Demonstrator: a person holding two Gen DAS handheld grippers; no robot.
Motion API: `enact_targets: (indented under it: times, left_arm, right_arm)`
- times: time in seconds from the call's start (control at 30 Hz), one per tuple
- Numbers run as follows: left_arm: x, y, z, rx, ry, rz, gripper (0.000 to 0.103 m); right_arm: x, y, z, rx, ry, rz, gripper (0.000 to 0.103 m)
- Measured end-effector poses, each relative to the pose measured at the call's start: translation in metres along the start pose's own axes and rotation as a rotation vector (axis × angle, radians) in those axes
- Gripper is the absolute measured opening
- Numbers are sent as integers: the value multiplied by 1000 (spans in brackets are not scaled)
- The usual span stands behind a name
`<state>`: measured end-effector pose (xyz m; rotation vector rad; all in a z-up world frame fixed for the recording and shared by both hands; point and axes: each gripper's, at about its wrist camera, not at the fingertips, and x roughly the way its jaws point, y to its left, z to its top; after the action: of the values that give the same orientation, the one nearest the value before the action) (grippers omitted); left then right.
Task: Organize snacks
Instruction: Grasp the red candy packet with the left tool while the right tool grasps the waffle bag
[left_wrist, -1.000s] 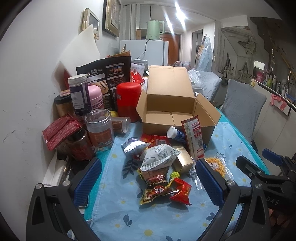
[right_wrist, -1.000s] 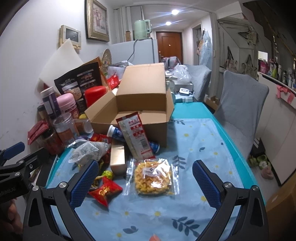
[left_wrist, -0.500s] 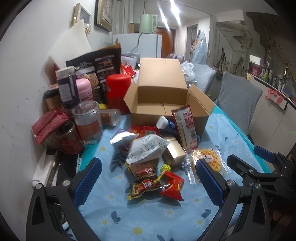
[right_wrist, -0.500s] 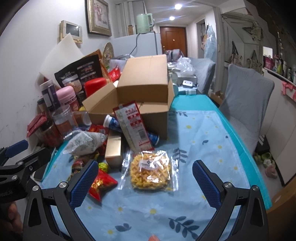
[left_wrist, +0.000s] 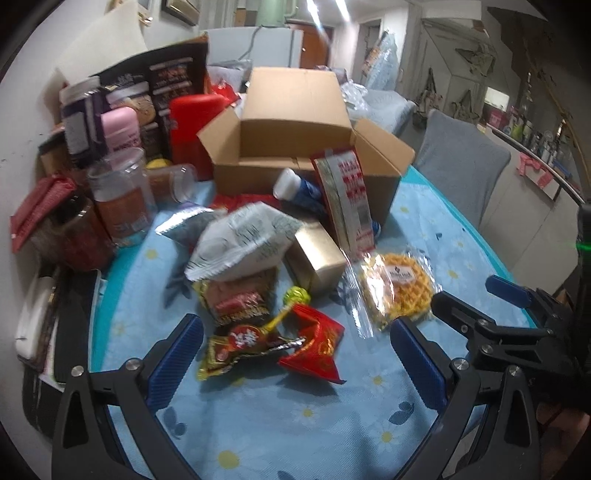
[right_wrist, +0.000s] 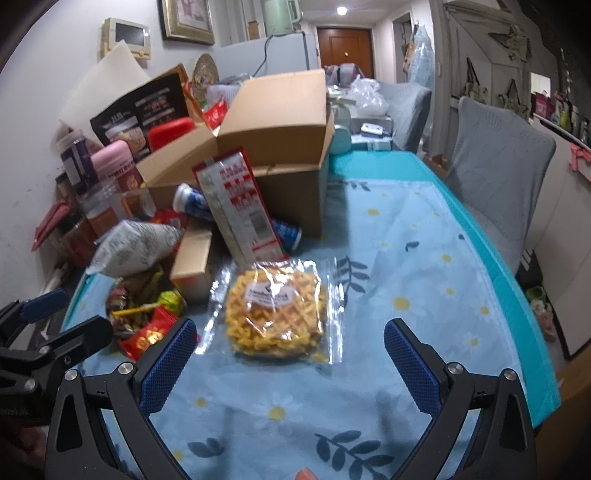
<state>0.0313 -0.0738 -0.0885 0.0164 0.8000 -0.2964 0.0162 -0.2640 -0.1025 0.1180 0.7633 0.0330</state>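
A pile of snacks lies on the blue flowered tablecloth (left_wrist: 258, 424) in front of an open cardboard box (left_wrist: 295, 147). My left gripper (left_wrist: 295, 365) is open just short of a red packet (left_wrist: 314, 350) and a dark candy bag (left_wrist: 240, 343). Behind them sit a white puffed bag (left_wrist: 243, 240), a gold box (left_wrist: 317, 254) and a tall red-and-white packet (left_wrist: 347, 195) leaning on the cardboard. My right gripper (right_wrist: 291, 365) is open with a bagged waffle (right_wrist: 277, 310) just ahead of its fingers. Nothing is held.
Jars, a pink bottle (left_wrist: 122, 133) and a red canister (left_wrist: 192, 129) crowd the wall side at left. A grey chair (right_wrist: 495, 166) stands past the table's right edge. Bare cloth spreads right of the waffle (right_wrist: 424, 258).
Both grippers have moved lower and closer to the snack pile. The waffle bag now sits nearer the right gripper's fingers. Both stay open.
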Motion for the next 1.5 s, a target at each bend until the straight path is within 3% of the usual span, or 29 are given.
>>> enact_targets:
  times: [0.13, 0.3, 0.57, 0.7, 0.8, 1.1, 1.2, 1.33, 1.5]
  left_arm:
    - [10, -6, -6, 26, 9, -24, 98]
    - [27, -13, -10, 75, 40, -64, 71]
    - [46, -22, -12, 164, 69, -52, 65]
    - [58, -20, -12, 156, 121, -95, 49]
    - [68, -13, -14, 117, 162, -124, 47]
    - [63, -9, -13, 116, 160, -131, 43]
    - [59, -4, -14, 101, 158, -137, 43]
    - [55, -2, -18, 104, 155, -130, 43]
    - [51, -3, -24, 103, 177, -141, 42]
  right_arm:
    - [15, -7, -5, 10, 32, -9, 103]
    - [26, -11, -3, 7, 42, 2, 103]
    - [51, -10, 9, 10, 65, 74, 103]
    - [69, -6, 14, -12, 98, 80, 103]
    - [82, -5, 16, -8, 127, 93, 103]
    - [92, 0, 18, -32, 167, 88, 103]
    - [88, 1, 15, -54, 170, 95, 94]
    - [76, -6, 7, -39, 151, 88, 73]
    - [64, -13, -2, -31, 139, 97, 62]
